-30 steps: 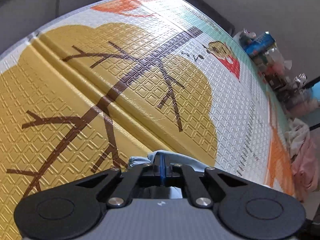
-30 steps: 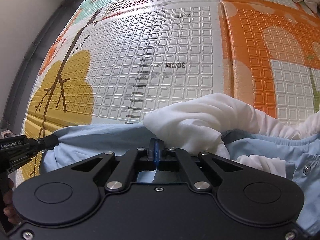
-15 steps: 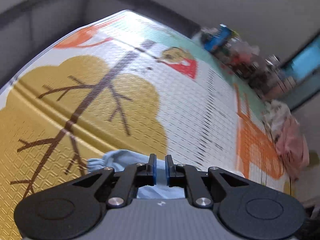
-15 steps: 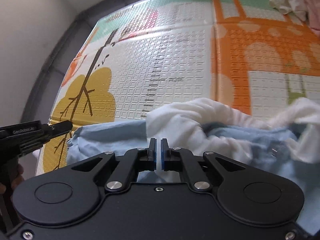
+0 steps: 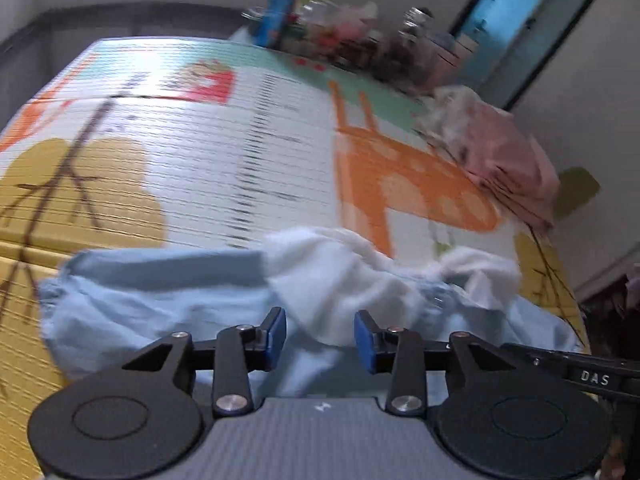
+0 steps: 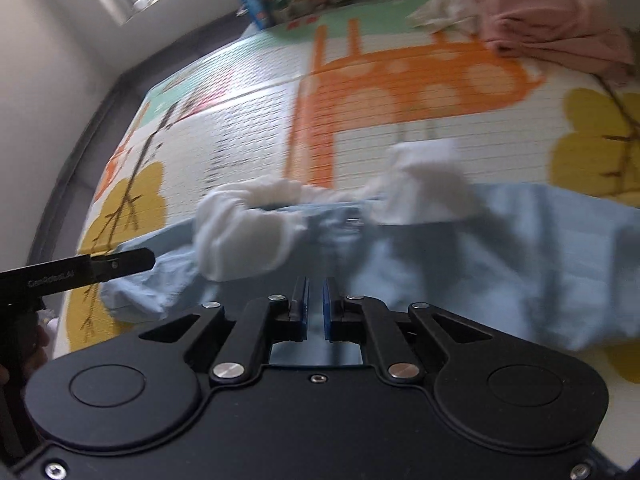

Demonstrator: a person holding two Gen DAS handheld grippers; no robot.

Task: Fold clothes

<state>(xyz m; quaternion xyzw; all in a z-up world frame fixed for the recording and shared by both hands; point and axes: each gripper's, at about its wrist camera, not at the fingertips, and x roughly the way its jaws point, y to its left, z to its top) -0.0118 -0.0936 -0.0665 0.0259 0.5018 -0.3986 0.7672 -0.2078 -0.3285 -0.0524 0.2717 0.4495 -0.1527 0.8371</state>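
A light blue garment (image 5: pixel 160 300) (image 6: pixel 500 260) with white parts (image 5: pixel 328 268) (image 6: pixel 240 240) lies crumpled across the patterned play mat (image 5: pixel 240 140) (image 6: pixel 240 120). My left gripper (image 5: pixel 320 336) hovers above its near edge, its jaws opening wide; the cloth lies below them and is not pinched. My right gripper (image 6: pixel 315 304) hangs over the blue cloth with a narrow gap between its blue pads (image 6: pixel 301 300) and nothing in it. The left gripper's black finger (image 6: pixel 120 264) shows at the left of the right wrist view, near the garment's left end.
A heap of pink and white clothes (image 5: pixel 508 160) (image 6: pixel 552 20) sits at the mat's far right. Boxes, bottles and other clutter (image 5: pixel 340 40) line the far edge by the wall. A blue door (image 5: pixel 520 20) stands beyond. The mat's grey border runs along the left.
Both grippers were shut on the blue cloth; now both have let go, risen and drawn back. The left jaws have spread wide, the right only slightly. The garment lies spread on the mat.
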